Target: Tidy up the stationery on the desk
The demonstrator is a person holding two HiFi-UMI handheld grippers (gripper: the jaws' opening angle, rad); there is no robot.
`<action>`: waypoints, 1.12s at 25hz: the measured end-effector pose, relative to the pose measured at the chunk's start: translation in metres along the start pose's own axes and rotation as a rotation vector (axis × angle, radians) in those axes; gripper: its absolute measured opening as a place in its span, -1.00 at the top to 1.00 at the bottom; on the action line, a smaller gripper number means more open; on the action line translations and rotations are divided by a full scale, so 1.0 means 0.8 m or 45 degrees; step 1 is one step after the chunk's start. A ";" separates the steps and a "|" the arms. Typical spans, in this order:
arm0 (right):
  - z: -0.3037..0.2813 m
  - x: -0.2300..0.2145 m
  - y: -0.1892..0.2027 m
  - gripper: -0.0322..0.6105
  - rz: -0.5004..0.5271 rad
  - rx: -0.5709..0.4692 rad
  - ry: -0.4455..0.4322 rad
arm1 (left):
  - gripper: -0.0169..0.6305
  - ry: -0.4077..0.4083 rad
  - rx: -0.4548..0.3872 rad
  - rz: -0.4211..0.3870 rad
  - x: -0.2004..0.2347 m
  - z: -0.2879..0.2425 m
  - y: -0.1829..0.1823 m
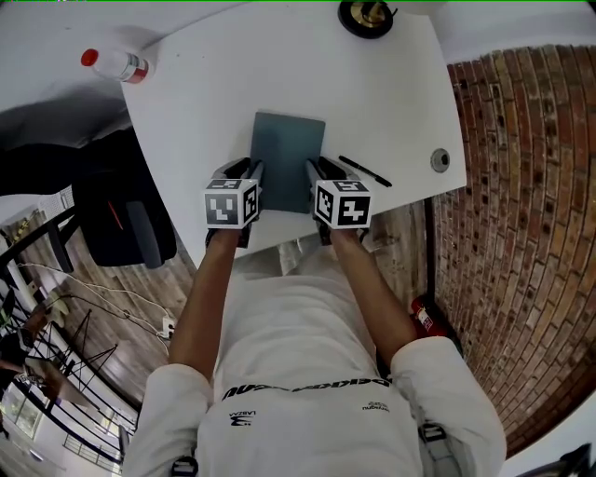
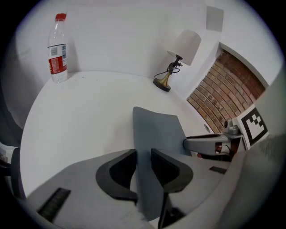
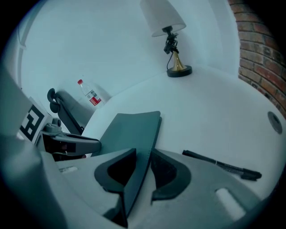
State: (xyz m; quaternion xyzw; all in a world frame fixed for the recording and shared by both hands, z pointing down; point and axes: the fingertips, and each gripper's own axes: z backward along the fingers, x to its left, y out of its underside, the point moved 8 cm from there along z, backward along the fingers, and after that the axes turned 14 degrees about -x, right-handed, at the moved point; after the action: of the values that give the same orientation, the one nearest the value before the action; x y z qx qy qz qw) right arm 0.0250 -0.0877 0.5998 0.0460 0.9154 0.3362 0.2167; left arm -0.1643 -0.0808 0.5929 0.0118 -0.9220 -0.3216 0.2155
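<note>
White desk (image 1: 233, 84): notebook (image 1: 287, 158) long axis toward lamp (image 1: 365, 17).

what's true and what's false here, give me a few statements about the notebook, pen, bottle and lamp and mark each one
1. The left gripper and the right gripper each have an edge of the grey notebook between their jaws. True.
2. The black pen lies on top of the notebook. False: it lies on the white desk to the notebook's right, apart from it.
3. The bottle stands upright with its red cap on. True.
4. The lamp stands right beside the bottle. False: the bottle is at the far left corner, and the lamp is at the far edge toward the brick wall.
5. The right gripper grips the pen. False: it grips the notebook.
</note>
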 end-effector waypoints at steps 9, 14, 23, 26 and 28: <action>0.003 -0.008 -0.007 0.59 0.156 0.031 -0.068 | 0.63 -0.078 -0.039 0.068 -0.017 0.006 0.016; 0.007 -0.015 -0.011 0.59 0.243 0.045 -0.106 | 0.63 -0.126 -0.065 0.120 -0.032 0.010 0.026; 0.008 -0.025 -0.017 0.59 0.376 0.052 -0.165 | 0.63 -0.180 -0.084 0.177 -0.053 0.012 0.041; 0.008 -0.028 -0.017 0.59 0.397 0.054 -0.182 | 0.63 -0.189 -0.089 0.194 -0.058 0.013 0.046; 0.010 -0.030 -0.017 0.59 0.399 0.054 -0.192 | 0.63 -0.194 -0.091 0.201 -0.062 0.014 0.048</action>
State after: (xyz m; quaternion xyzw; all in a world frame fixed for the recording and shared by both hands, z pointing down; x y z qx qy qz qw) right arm 0.0507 -0.0993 0.5945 0.2177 0.8850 0.3422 0.2287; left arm -0.1194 -0.0357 0.5888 -0.0930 -0.9217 -0.3361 0.1699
